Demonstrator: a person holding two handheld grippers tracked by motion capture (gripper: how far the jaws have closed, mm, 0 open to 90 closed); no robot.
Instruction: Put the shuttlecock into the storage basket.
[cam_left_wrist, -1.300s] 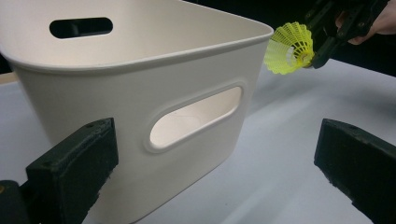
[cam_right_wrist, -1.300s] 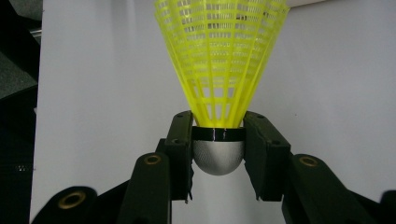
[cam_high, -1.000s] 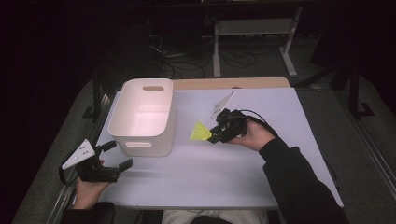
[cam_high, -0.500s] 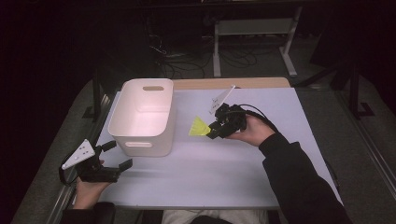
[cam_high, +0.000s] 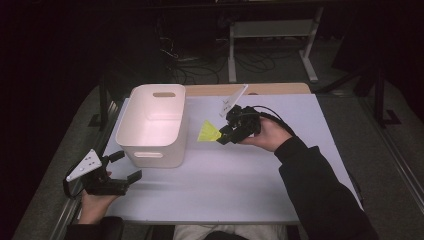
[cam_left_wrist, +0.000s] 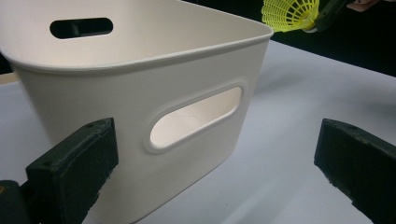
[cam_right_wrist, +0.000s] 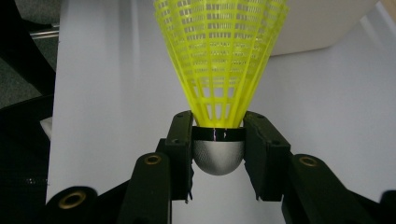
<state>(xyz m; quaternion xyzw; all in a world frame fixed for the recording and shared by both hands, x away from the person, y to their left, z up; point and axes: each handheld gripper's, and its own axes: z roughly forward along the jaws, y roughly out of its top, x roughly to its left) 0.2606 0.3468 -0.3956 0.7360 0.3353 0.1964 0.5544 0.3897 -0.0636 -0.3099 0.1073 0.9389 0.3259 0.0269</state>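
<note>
A yellow shuttlecock with a silver cork is clamped at its base by my right gripper. In the high view that right gripper holds the shuttlecock just right of the white bin, above the table. The shuttlecock also appears at the top of the left gripper view, beyond the bin's rim. My left gripper rests open at the table's front left, its jaws wide apart and facing the handle slot on the bin.
The white table ends close to my left gripper at the front left edge. A metal stand and cables lie on the dark floor behind the table.
My right gripper has carried the shuttlecock slightly up and toward the bin. The left gripper has stayed put.
</note>
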